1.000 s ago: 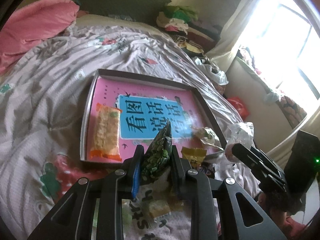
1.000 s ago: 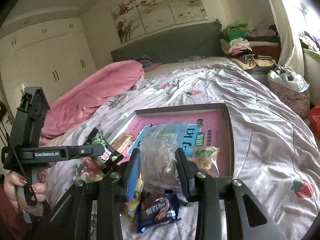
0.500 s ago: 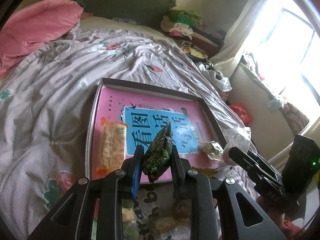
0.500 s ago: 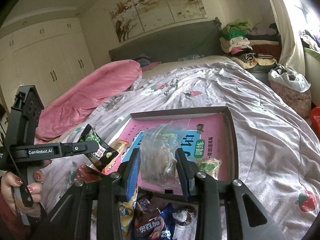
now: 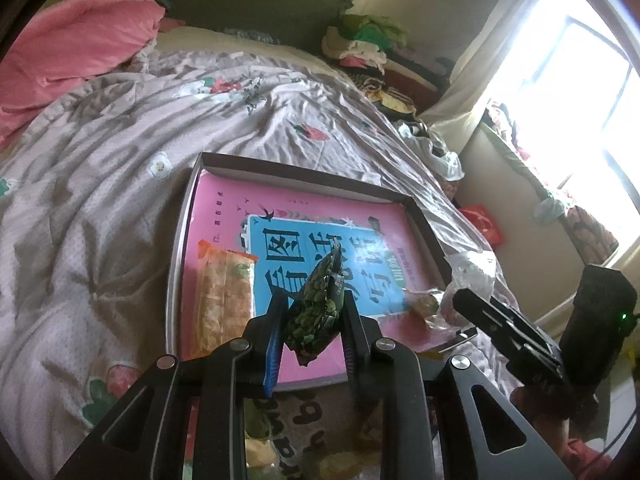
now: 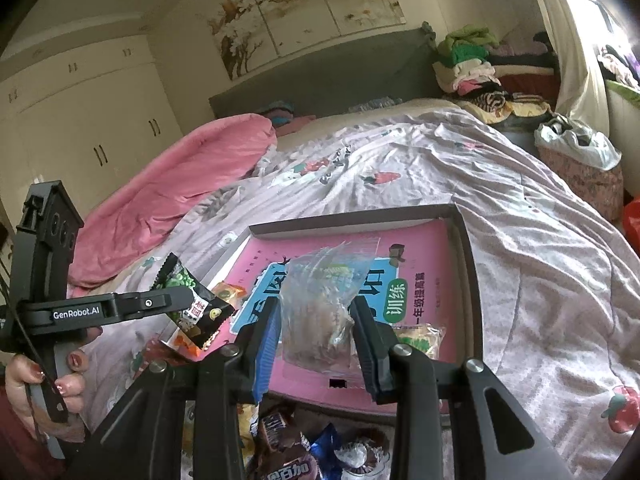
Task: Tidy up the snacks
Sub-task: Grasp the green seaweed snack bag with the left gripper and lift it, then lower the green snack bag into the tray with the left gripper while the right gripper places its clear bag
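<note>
We see a bed from two fisheye views, each looking out along a black two-finger gripper. In the lower centre of the left wrist view, our left gripper (image 5: pixel 312 320) is clamped on a green pea snack packet (image 5: pixel 318 308), held on edge above the near part of a shallow grey-rimmed box tray (image 5: pixel 182 248). In the lower centre of the right wrist view, our right gripper (image 6: pixel 316 332) pinches a clear plastic bag of brownish snacks (image 6: pixel 320 312), also above the tray's near part.

Both packs look light, soft and crinkly. The film is probably slippery, so we judge a hold across the filled middle safer than one on a thin sealed edge. The contents may crush under hard pressure.

The tray holds a glossy pink and blue book (image 5: pixel 320 248). On it lie an orange cracker packet (image 5: pixel 226 300) at the left and a small pale wrapped snack (image 6: pixel 420 338) at the right. More loose wrapped sweets (image 6: pixel 288 448) lie at the bottom of the frame, on a wrinkled strawberry-print quilt (image 5: pixel 100 184).
</note>
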`<state>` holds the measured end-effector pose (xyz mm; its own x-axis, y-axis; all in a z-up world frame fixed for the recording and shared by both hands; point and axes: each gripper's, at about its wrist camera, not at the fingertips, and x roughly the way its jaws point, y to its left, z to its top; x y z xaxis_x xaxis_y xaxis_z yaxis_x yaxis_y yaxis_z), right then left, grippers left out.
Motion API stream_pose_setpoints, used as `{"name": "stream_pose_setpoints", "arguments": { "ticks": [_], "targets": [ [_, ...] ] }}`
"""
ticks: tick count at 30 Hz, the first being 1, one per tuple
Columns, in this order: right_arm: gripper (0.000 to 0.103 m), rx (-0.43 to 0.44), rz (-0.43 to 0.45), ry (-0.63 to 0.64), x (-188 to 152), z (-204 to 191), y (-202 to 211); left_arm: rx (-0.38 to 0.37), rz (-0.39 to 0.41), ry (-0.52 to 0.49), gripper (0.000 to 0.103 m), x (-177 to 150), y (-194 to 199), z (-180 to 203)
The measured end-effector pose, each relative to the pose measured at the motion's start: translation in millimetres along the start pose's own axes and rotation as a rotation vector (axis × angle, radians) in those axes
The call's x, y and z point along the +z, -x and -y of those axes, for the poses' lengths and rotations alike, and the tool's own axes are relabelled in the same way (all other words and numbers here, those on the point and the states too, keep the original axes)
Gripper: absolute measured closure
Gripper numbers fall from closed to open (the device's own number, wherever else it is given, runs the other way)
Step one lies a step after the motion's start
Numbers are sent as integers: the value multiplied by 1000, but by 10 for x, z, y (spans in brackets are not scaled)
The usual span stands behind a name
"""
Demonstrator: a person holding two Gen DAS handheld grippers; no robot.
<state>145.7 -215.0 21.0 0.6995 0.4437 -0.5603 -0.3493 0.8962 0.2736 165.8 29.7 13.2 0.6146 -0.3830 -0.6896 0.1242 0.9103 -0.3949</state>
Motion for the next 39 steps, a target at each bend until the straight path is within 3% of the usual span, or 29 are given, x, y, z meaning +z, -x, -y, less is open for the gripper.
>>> {"name": "stream_pose_setpoints", "arguments": {
  "ticks": [19, 39],
  "targets": [
    [67, 7, -98, -16, -65, 47, -310, -3, -43, 7, 77, -87, -321, -25],
    [66, -35, -118, 9, -118, 26, -347, -12, -62, -25, 77, -175, -387, 44]
  ]
}}
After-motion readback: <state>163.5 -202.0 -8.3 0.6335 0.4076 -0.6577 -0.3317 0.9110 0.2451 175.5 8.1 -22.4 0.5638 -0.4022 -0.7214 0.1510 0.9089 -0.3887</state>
